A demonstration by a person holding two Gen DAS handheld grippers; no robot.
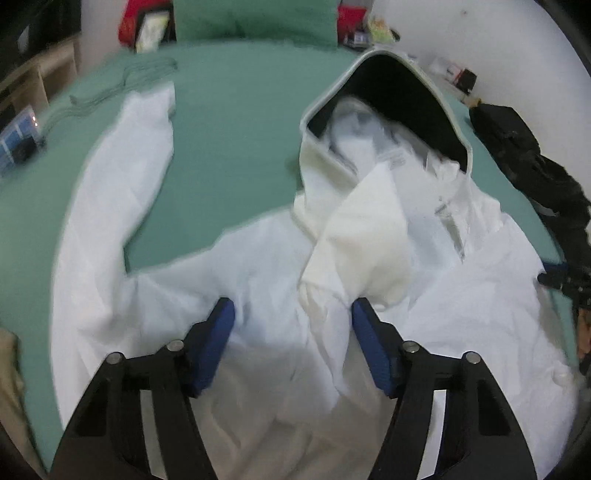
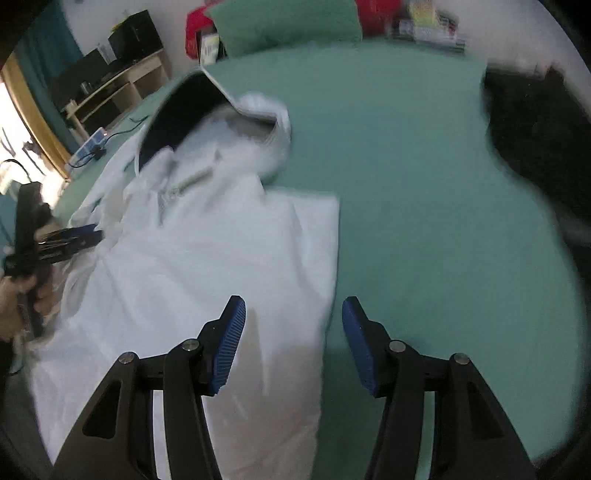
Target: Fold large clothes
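- Jacket [image 1: 229, 266]: one, white, hooded, lying crumpled on the green bed sheet [image 1: 236, 140]. Same jacket in the right wrist view [image 2: 207, 266], near-left part of the bed.
- Hood [image 1: 399, 103]: one, dark lining, pale trim, opening gaping up; points toward the far end of the bed.
- Sleeve [image 1: 122, 177]: one visible, stretched out to the left in the left wrist view, curving away over the sheet. Second sleeve can't be made out.
- Cream inner panel [image 1: 362, 243]: one, flopped over the jacket front below the hood.
- Left gripper [image 1: 293, 314]: blue pads apart, released, hovering over the jacket's middle; cloth lies under the gap, pads not pressing on it. Also seen from the side at the left edge of the right wrist view [image 2: 86, 234], held by a hand [image 2: 22, 299].
- Right gripper [image 2: 293, 314]: jaws apart, nothing grasped, over the jacket's straight right edge; left pad above white cloth, right pad above bare sheet.
- Green pillow [image 2: 284, 22]: one, at the far end of the bed.
- Black bag [image 1: 524, 162]: one dark heap on the right side of the bed, apart from the jacket.
- Both views motion-blurred.
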